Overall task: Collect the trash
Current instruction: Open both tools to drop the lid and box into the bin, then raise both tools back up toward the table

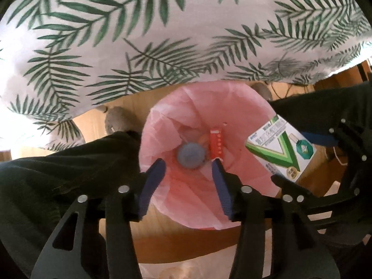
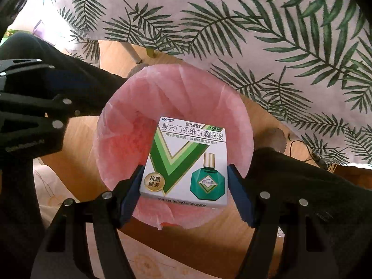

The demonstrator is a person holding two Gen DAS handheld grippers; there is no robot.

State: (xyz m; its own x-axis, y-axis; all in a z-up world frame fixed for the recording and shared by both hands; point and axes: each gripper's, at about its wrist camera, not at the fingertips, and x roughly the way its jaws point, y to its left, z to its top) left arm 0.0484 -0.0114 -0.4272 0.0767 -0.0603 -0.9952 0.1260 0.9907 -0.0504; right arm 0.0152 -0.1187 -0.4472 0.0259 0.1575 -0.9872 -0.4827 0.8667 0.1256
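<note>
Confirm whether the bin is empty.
No: the left wrist view shows a grey ball and a red packet lying inside the pink-lined bin.

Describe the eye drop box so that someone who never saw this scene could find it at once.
Find the bin lined with a pink bag on the wooden floor, below the palm-leaf tablecloth. Directly above its opening, the right hand-held gripper clamps the eye drop box. It alone is white with a green V and a green bottle picture; the trash inside is red or blue-grey.
</note>
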